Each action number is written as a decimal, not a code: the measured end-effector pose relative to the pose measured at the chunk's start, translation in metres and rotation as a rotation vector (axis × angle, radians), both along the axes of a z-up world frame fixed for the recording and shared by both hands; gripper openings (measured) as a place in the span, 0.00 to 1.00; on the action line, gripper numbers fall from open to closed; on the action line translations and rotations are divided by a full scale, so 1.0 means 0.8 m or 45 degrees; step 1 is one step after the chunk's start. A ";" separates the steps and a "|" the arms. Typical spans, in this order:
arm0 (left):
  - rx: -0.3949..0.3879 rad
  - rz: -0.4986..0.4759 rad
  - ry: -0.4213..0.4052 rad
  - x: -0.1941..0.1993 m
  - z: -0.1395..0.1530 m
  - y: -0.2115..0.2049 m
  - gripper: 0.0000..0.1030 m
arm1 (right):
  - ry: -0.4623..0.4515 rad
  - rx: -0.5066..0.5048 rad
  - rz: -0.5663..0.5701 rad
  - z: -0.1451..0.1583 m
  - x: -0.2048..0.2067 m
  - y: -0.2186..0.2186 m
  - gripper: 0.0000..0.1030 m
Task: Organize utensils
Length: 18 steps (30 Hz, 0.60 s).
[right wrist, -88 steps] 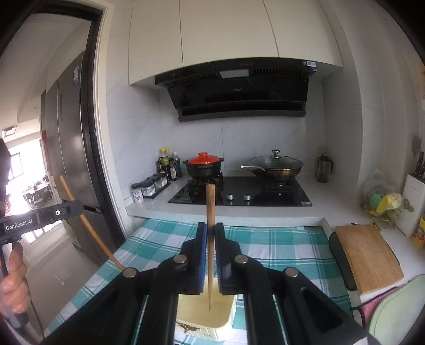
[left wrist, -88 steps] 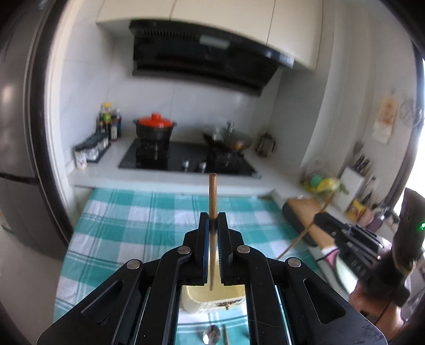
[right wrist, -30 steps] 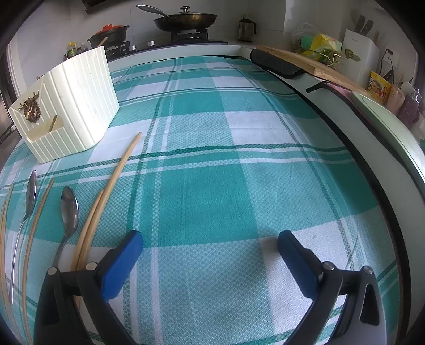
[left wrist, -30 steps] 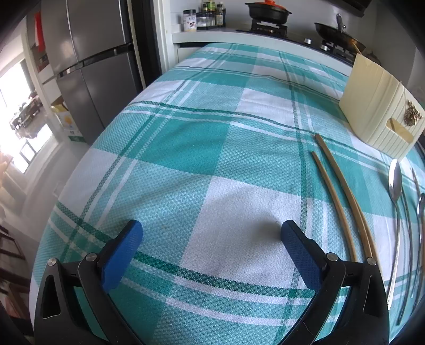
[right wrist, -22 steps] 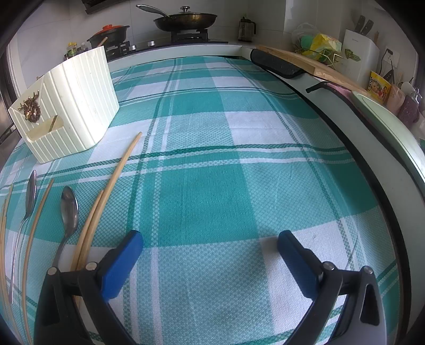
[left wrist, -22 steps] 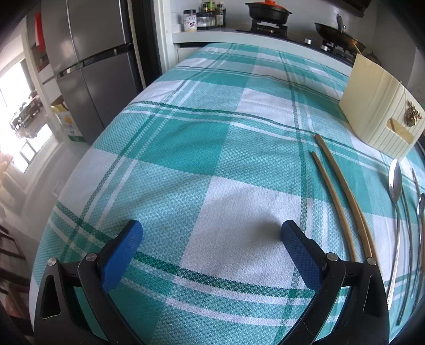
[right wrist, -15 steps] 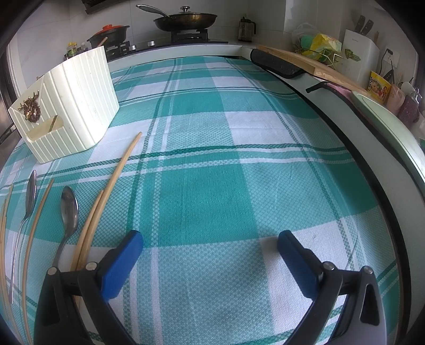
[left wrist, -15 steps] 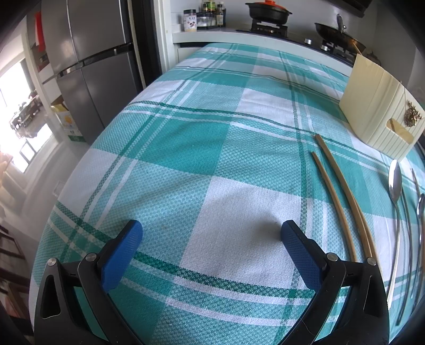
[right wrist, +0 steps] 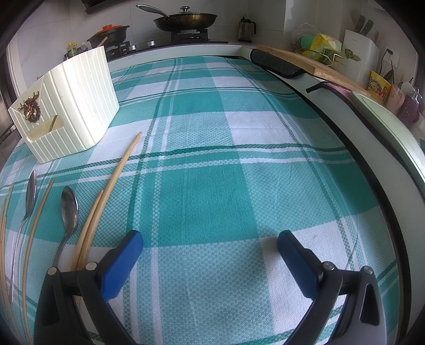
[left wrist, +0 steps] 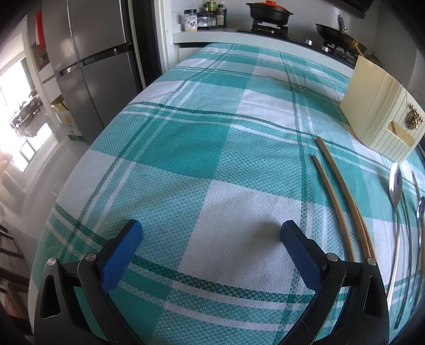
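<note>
A cream ribbed utensil holder (right wrist: 71,103) stands on the green checked cloth; it also shows in the left wrist view (left wrist: 377,111), with one chopstick tip poking out of its top. Wooden chopsticks (right wrist: 114,180) and two metal spoons (right wrist: 69,209) lie flat on the cloth in front of it; the left wrist view shows chopsticks (left wrist: 342,193) and a spoon (left wrist: 395,185) at the right. My left gripper (left wrist: 211,246) is open and empty, low over the cloth. My right gripper (right wrist: 209,249) is open and empty, just right of the chopsticks.
A stove with a wok (right wrist: 186,18) and a red-lidded pot (right wrist: 110,30) is at the far end. A fridge (left wrist: 87,61) stands left of the table. A cutting board (right wrist: 310,63), knife block (right wrist: 358,55) and jars line the right counter.
2.9 s ago each gripper was shut on an upright chopstick above the holder. Since about a second ago both are open and empty, low over the cloth, and have not moved.
</note>
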<state>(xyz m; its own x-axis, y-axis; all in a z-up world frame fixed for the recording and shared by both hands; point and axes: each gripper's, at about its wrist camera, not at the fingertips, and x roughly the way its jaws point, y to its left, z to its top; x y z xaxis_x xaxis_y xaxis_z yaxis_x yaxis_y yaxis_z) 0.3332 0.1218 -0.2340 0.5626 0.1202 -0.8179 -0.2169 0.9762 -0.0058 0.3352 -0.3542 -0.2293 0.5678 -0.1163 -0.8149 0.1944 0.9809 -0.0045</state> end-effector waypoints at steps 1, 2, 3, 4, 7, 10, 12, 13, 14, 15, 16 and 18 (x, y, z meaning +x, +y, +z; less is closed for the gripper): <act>0.001 0.000 0.000 0.000 0.000 0.000 1.00 | 0.000 0.000 0.000 0.000 0.000 0.000 1.00; 0.001 0.000 0.000 0.000 0.000 0.000 1.00 | 0.000 0.000 0.000 0.000 0.000 0.000 1.00; 0.000 0.000 0.000 0.000 0.000 0.000 1.00 | 0.000 0.000 0.000 0.000 0.000 0.000 1.00; 0.000 0.000 0.000 -0.001 0.000 0.000 1.00 | 0.000 0.000 0.000 0.000 0.000 0.000 1.00; 0.000 -0.001 0.000 -0.001 0.000 0.000 1.00 | 0.000 0.000 0.000 0.000 0.000 -0.001 1.00; -0.004 -0.005 -0.001 -0.002 0.000 0.001 1.00 | 0.000 0.000 0.000 0.000 0.000 -0.001 1.00; -0.001 -0.006 0.001 -0.003 0.001 0.002 1.00 | 0.000 0.000 0.000 0.000 0.000 0.001 1.00; 0.000 -0.006 0.002 -0.002 0.001 0.001 1.00 | 0.000 0.000 0.000 0.000 0.000 0.000 1.00; 0.002 -0.006 0.003 -0.002 0.001 0.001 1.00 | 0.000 0.000 0.000 0.000 0.000 0.000 1.00; 0.004 -0.004 0.004 -0.001 0.001 0.001 1.00 | 0.000 0.000 0.000 0.000 0.000 0.000 1.00; 0.006 -0.002 0.004 -0.001 0.001 0.001 1.00 | 0.000 0.000 0.000 0.000 0.000 0.000 1.00; 0.010 0.004 0.003 0.000 0.000 0.000 1.00 | 0.000 0.000 0.000 0.000 0.000 0.000 1.00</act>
